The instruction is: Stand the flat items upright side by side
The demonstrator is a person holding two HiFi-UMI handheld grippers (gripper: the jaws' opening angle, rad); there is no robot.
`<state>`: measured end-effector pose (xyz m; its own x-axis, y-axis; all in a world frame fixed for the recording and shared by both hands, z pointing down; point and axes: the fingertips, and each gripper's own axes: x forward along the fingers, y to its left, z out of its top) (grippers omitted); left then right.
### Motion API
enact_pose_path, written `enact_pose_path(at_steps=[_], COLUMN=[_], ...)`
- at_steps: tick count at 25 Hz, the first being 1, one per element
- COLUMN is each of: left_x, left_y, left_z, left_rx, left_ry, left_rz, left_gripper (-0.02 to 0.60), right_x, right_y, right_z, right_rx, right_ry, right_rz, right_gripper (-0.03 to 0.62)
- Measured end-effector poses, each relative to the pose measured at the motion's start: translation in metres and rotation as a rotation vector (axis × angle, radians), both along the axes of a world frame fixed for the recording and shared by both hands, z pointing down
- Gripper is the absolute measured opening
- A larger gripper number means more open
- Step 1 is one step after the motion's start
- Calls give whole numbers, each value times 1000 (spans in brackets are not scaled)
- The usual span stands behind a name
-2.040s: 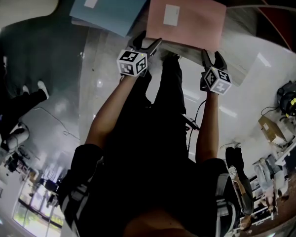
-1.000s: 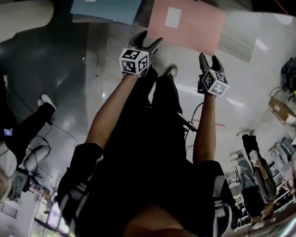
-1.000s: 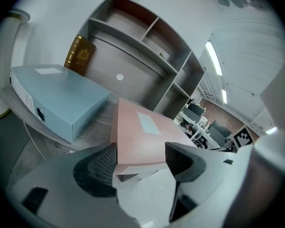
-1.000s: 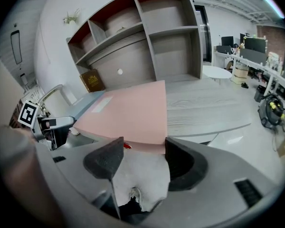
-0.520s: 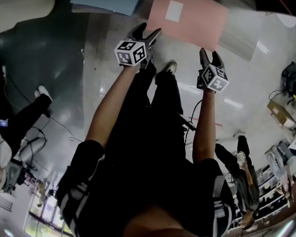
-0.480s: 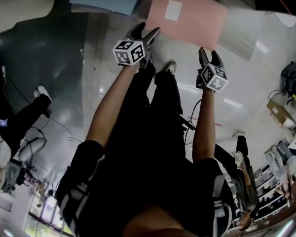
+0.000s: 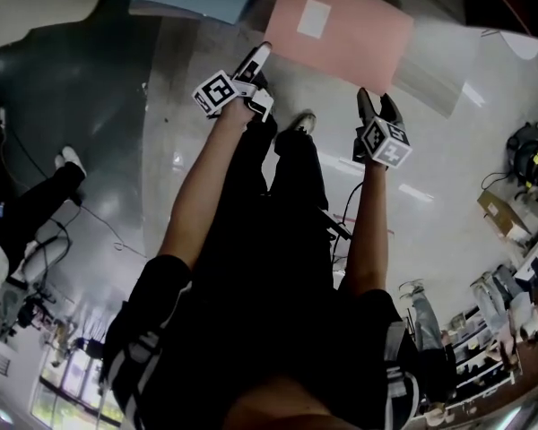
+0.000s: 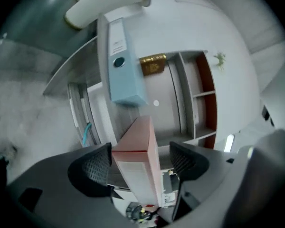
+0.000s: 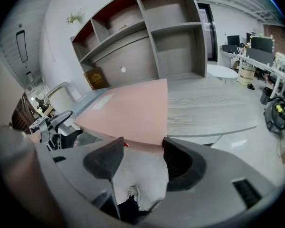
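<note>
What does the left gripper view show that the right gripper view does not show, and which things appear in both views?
Only the left gripper view: the left gripper, its jaws opening with the pink binder end-on between them, and the blue binder with its spine showing.
Only the right gripper view: the right gripper, open, the pink binder's flat cover, office desks, and a shoe below.
Both: the pink binder, the shelf and the brown book.

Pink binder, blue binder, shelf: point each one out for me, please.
pink binder [image 7: 363,43], head view, on the bare cover.
blue binder [image 8: 126,82], left gripper view, on the lower part of its spine.
shelf [image 9: 173,28], right gripper view, on the middle horizontal board.
</note>
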<state>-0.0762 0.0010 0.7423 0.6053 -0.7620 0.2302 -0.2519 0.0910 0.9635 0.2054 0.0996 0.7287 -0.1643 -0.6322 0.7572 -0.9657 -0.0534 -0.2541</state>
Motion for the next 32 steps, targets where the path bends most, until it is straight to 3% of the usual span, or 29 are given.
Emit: enact_pose_path(at_steps=[2, 6, 11, 14, 16, 19, 27, 30, 32], left_x=[9, 29, 36, 39, 38, 34, 12, -4, -6], left_y=[-1, -2, -10, -14, -16, -16, -17, -19, -20], left_z=[4, 17, 23, 21, 17, 8, -36, -51, -67], left_rx=[-29, -64, -58, -28, -17, 0, 100, 144, 176], left_ry=[126, 205, 216, 181, 171, 186, 82, -72, -129], left_rz=[-47, -33, -69, -50, -37, -41, -94, -88, -83], left_gripper=[371, 371, 370, 368, 320, 314, 301, 299, 298], right_x=[0, -3, 0, 2, -1, -7, -27, -34, -36], right_y=[0, -2, -1, -1, -2, -2, -1, -3, -3], right_z=[-1, 0, 2, 3, 3, 3, -6, -14, -24], right_rx=[0, 0, 9, 11, 12, 5, 1, 25, 46], right_ry=[-5, -13, -19, -21, -25, -22, -42, -47, -49], right_rz=[-3, -8, -6, -9, -11, -27, -107, -120, -123], right_gripper=[279, 281, 281, 281, 281, 281, 281, 281, 281])
